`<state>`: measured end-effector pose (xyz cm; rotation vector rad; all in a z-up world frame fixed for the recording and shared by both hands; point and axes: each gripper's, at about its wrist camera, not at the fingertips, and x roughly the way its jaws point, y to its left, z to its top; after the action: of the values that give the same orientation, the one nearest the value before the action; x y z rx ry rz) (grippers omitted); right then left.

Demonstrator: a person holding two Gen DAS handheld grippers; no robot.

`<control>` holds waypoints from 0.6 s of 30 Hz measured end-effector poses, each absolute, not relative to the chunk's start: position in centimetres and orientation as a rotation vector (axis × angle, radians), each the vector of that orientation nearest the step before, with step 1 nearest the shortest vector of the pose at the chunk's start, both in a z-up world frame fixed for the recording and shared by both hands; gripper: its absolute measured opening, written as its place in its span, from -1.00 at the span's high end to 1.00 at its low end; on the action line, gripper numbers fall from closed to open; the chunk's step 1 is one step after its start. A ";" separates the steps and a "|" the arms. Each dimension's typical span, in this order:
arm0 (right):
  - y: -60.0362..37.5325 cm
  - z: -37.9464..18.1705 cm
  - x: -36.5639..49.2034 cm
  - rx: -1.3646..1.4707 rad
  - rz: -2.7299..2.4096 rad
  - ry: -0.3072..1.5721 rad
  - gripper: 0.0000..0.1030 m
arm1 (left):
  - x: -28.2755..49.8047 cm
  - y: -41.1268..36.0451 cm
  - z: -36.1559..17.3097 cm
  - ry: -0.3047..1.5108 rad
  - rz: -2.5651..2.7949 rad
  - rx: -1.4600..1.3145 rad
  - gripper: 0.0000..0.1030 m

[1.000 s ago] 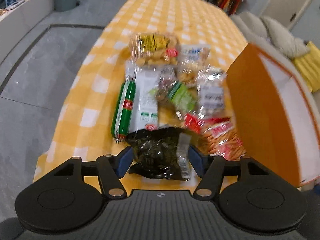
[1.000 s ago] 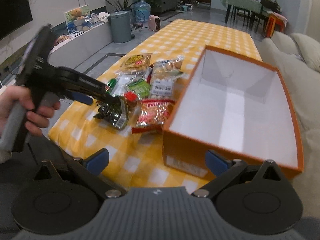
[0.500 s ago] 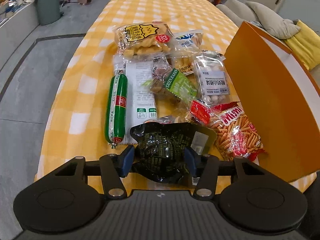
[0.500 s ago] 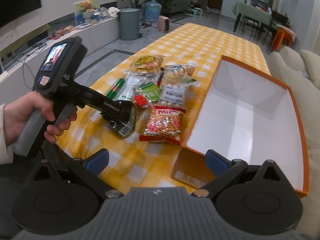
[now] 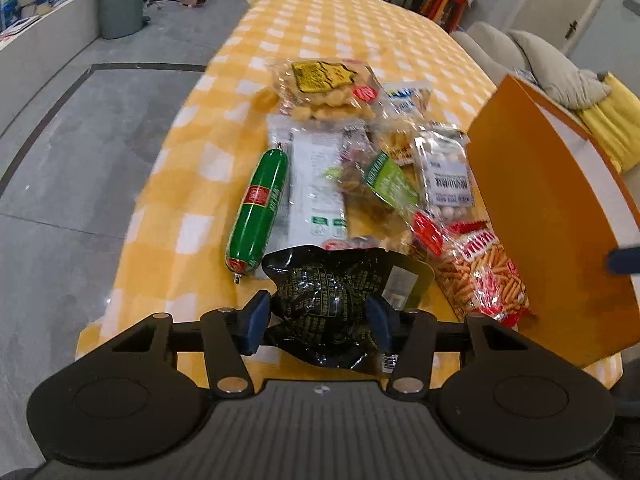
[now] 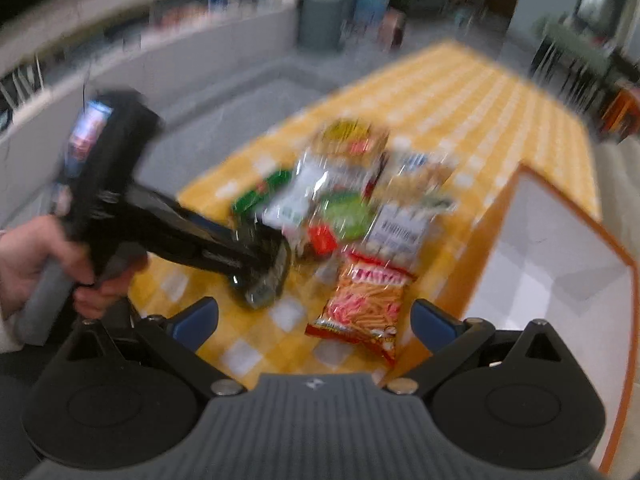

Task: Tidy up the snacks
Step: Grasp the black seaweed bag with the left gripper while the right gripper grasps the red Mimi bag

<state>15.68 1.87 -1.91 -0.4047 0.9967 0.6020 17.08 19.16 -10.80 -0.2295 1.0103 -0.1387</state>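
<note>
A long table (image 5: 352,44) under a yellow-and-white check cloth fills both views, with grey floor to its left and a sofa (image 5: 532,60) beyond its right edge. On the near right end of the table sits an orange box (image 5: 548,216), white inside and open at the top; in the right wrist view its near corner lies just beside the right gripper's right finger. Left of the box a heap of snacks covers the cloth. At the far end lies a clear bag of pale puffs (image 5: 324,88) with a yellow label, and below it a flat white packet (image 5: 316,184). A green sausage (image 5: 258,212) lies along the white packet's left side, touching it. A red bag of sticks (image 5: 484,276) lies nearest the box, against its orange wall. Between these are a packet of white balls (image 5: 444,176) and a green-labelled packet (image 5: 388,180), overlapping. The left gripper (image 5: 320,316) is clamped on a black packet (image 5: 340,300) at the near edge of the heap, its blue pads pressing in both sides; whether the packet is clear of the cloth I cannot tell. The right gripper (image 6: 314,320) has its fingers wide apart and holds nothing, above the cloth near the stick bag; that view is blurred.
</note>
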 end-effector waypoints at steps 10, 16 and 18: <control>6.2 -8.1 24.9 -0.497 0.365 1.305 -0.93 | 16.1 20.6 -10.7 1.001 -0.113 -0.276 -0.10; 8.1 -9.9 25.7 -0.620 0.295 1.300 -0.93 | 15.9 21.6 -10.6 0.988 -0.168 -0.360 -0.10; 8.4 -10.5 25.7 -0.678 0.277 1.285 -0.94 | 15.8 21.3 -10.5 0.985 -0.175 -0.344 -0.10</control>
<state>25.70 8.44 -10.50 -0.6779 1.2853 0.2770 15.82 21.32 -10.45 -0.3445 0.9852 -0.1749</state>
